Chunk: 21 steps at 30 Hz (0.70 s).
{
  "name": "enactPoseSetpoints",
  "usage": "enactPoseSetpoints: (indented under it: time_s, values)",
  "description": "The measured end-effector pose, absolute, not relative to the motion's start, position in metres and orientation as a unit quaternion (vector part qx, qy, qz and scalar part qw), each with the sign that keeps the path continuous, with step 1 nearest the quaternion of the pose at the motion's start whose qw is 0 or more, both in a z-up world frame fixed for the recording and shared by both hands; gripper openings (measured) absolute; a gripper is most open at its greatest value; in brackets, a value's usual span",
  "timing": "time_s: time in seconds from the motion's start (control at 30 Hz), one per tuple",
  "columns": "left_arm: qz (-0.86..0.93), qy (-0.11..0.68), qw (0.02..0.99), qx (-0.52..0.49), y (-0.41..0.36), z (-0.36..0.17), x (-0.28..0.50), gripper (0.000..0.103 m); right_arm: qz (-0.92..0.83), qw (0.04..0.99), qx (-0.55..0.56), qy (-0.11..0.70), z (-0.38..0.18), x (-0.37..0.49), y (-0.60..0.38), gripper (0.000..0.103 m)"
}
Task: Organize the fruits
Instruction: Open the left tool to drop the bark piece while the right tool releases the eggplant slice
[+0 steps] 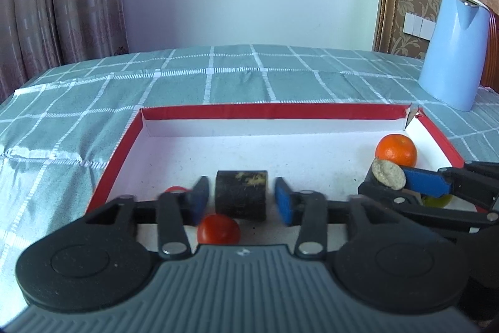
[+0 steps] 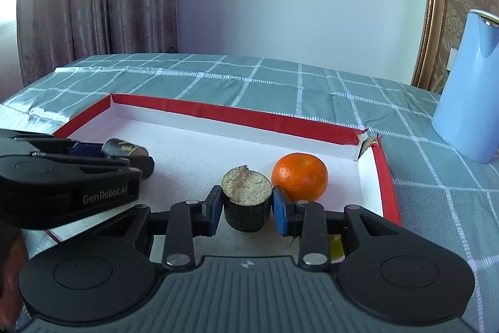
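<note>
Left wrist: dark cylinder (image 1: 241,195) between parted left tongs (image 1: 241,202), untouched.

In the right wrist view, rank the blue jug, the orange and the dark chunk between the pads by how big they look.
Largest to smallest as they look:
1. blue jug, though cut off by the frame edge
2. orange
3. dark chunk, nearly alike with the orange; it sits nearer the camera, so that order is unsure.

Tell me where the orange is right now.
The orange sits inside the red-edged tray, near its torn far right corner, just beyond the right gripper.
</note>
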<state>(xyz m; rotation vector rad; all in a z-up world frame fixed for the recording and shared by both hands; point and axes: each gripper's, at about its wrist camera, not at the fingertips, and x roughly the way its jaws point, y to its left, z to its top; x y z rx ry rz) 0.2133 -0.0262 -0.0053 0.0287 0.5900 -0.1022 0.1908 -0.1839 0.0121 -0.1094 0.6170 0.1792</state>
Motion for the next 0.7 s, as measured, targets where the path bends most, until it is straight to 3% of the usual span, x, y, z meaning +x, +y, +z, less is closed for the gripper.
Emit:
enactPoseSetpoints:
  time_s: [0.1, 0.17, 0.37, 0.7]
  values:
    - [-0.050, 0.273, 0.961, 0.014, -0.025, -0.002, 0.207, 0.067, 0.087, 0.947, -0.051, 0.305, 0.012, 0.190, -0.185, 0.035]
    - [-0.051, 0.264, 0.963, 0.010, -0.023, 0.000, 0.203, 0.077, 0.084, 0.948, -0.051, 0.304, 0.012, 0.188, -0.185, 0.046]
    - [-0.052, 0.227, 0.972, 0.006, -0.012, 0.007, 0.179, 0.087, 0.076, 0.958, -0.039, 0.273, 0.018, 0.169, -0.194, 0.069]
    - [-0.018, 0.175, 0.984, -0.014, 0.036, 0.014, 0.114, 0.094, 0.099, 0.968, 0.025, 0.229, 0.038, 0.121, -0.220, 0.069]
